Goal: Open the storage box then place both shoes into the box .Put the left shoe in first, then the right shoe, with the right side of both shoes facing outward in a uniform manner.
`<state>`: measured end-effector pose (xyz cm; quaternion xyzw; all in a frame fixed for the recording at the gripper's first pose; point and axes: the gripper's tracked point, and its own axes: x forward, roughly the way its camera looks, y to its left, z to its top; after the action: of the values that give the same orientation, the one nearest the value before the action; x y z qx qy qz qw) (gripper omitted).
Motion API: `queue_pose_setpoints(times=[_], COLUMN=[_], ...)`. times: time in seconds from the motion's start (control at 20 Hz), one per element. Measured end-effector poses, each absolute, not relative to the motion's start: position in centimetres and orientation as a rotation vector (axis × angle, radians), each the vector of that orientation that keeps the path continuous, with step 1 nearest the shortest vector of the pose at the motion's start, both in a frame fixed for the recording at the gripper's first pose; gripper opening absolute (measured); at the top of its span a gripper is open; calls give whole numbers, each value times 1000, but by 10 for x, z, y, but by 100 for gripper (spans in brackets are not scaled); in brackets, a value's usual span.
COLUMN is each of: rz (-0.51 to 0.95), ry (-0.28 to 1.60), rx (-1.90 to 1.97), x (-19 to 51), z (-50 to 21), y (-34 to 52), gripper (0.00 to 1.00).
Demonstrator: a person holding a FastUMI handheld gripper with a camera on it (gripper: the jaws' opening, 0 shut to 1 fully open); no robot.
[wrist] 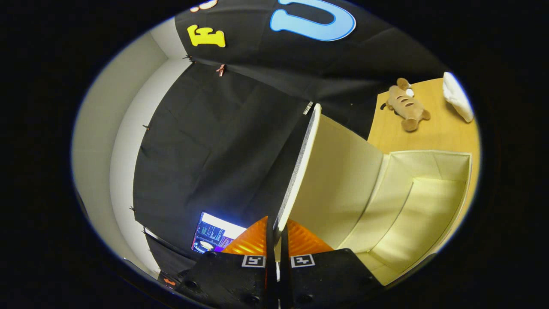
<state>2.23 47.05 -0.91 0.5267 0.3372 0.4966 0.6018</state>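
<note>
You're in a recording booth, not a real home; black cloth (223, 141) is clipped up as a wall across the middle of the frame, with plain white wall (103, 128) behind it at left; a lit monitor (214, 234) peeks out at lower centre; at upper right a wooden tabletop (429, 133) holds a plush toy (406, 105) and something white (458, 102); staged household props, basically a lab setup.

Storage box (420, 201): matt cream lining, fabric-like, creased at folds. Lid (300, 171): speckled woven outer face, smooth pale inner face, pinched edge-on between ribbed fingers (257, 240) of the gripper (276, 240). Worktop (433, 133): smooth light wood, slight sheen. Plush toy (406, 105): fuzzy nap.
</note>
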Motion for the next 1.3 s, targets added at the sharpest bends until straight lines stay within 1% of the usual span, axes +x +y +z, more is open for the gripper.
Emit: queue_pose_setpoints(times=[0.25,0.45,0.55,0.6,0.65,0.7,0.75,0.8,0.9,1.15,1.3], rz=[1115,1051,1023,1017,1017,1013,1006,996,982,956,903], ry=[781,774,792,801,807,801,794,783,762,712,653], rx=[1181,1131,1094,1075,1062,1054,1044,1038,1028,988,949], x=[29,36,36,35,33,30,29,30,30,29,30], z=[-1,-11,-22,-23,-27,-29,-31,-33,-35,-31,-27], y=[522,545,547,548,549,550,549,549,545,524,490], gripper=[7,18,37,53,61,74,79,88,96,96,96])
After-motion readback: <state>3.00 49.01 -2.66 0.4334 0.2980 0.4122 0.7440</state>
